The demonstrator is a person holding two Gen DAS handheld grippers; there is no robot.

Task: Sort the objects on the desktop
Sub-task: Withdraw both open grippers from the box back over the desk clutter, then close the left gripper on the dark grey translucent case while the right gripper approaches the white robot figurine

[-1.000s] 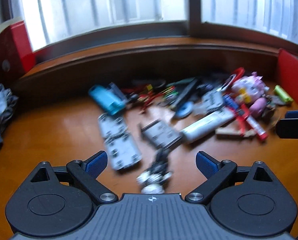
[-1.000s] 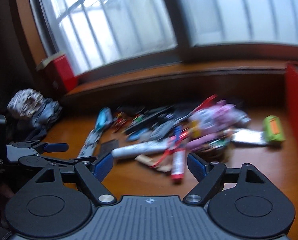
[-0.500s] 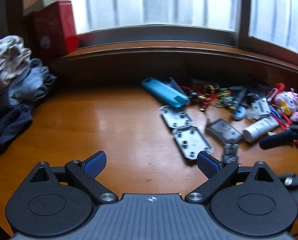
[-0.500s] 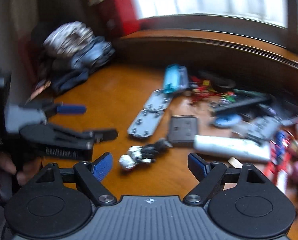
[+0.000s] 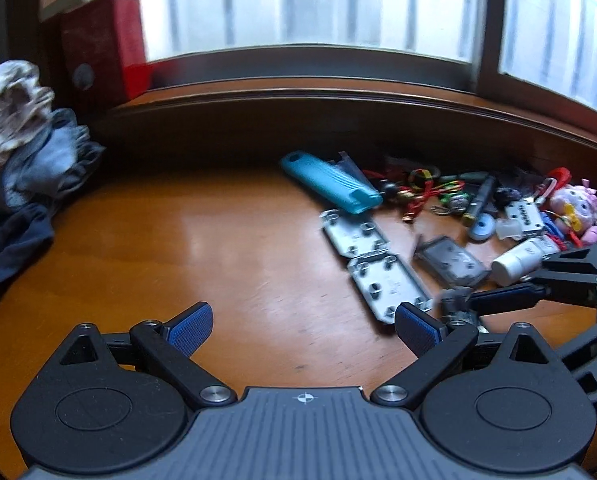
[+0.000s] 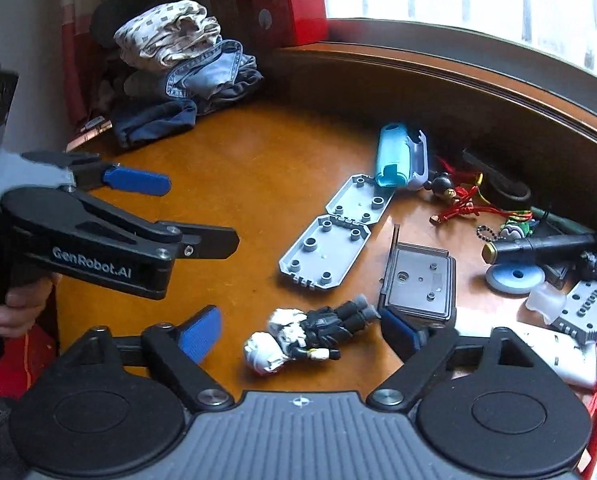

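A small black-and-white toy figure [image 6: 298,336] lies on the wooden desk between the open fingers of my right gripper [image 6: 298,330]. My left gripper [image 5: 302,326] is open and empty over bare desk; it also shows at the left of the right wrist view [image 6: 170,212]. Two joined grey plastic plates [image 6: 334,232] [image 5: 374,260], a grey square case [image 6: 418,280] [image 5: 450,260], a teal holder [image 6: 394,156] [image 5: 330,182] and a white tube [image 5: 522,256] lie nearby. Small trinkets [image 5: 538,208] are piled at the right.
A pile of folded clothes [image 6: 182,64] [image 5: 18,128] sits at the desk's back left. A red box [image 6: 286,0] [image 5: 102,44] stands on the window ledge. The raised wooden ledge [image 5: 338,96] runs along the back. A dark cylinder [image 6: 538,246] lies among the trinkets.
Both grippers have swung left, away from the trinket pile. My right gripper has come down over the toy figure, which now lies between its fingers. Both stay open.
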